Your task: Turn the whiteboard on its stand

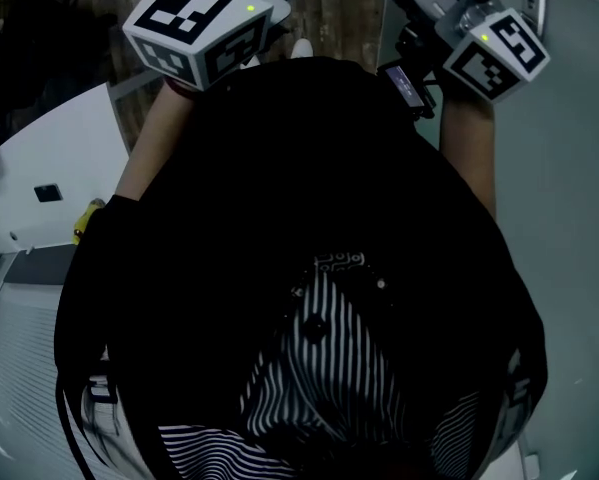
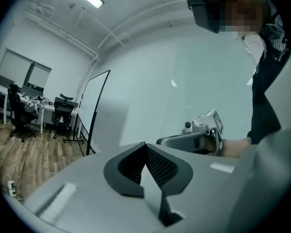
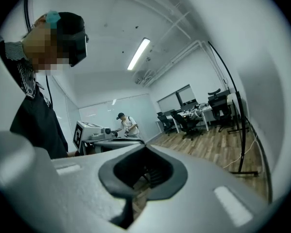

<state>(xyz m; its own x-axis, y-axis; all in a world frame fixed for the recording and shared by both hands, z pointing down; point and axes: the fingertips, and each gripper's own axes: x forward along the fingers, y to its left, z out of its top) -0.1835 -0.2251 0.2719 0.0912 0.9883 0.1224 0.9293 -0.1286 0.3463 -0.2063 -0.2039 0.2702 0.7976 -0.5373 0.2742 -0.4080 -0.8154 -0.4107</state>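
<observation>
The left claw (image 2: 145, 148) is closed on nothing, its pads meeting at the tips. The right claw (image 3: 144, 152) is likewise drawn together and empty. Both are held up in front of the chest, turned toward each other, and neither touches the whiteboard (image 3: 276, 106). The board is seen at the right of the right gripper view, near that claw. Its pale face is bounded by a black frame (image 3: 230, 89) that runs down to a stand foot (image 3: 248, 172) on the wood floor. A framed board on a stand is also seen at the far left of the left gripper view; whether it is the same one cannot be told.

The task is judged not yet begun. For the reach to be done well, one claw should first be opened and brought square to the frame edge. The bar is then taken between the pads, and the face is not pushed. The turn is best made slowly, with the opposite edge steadied by the other claw. A thin cable (image 3: 242, 157) near the foot should be kept clear of the stand.
</observation>
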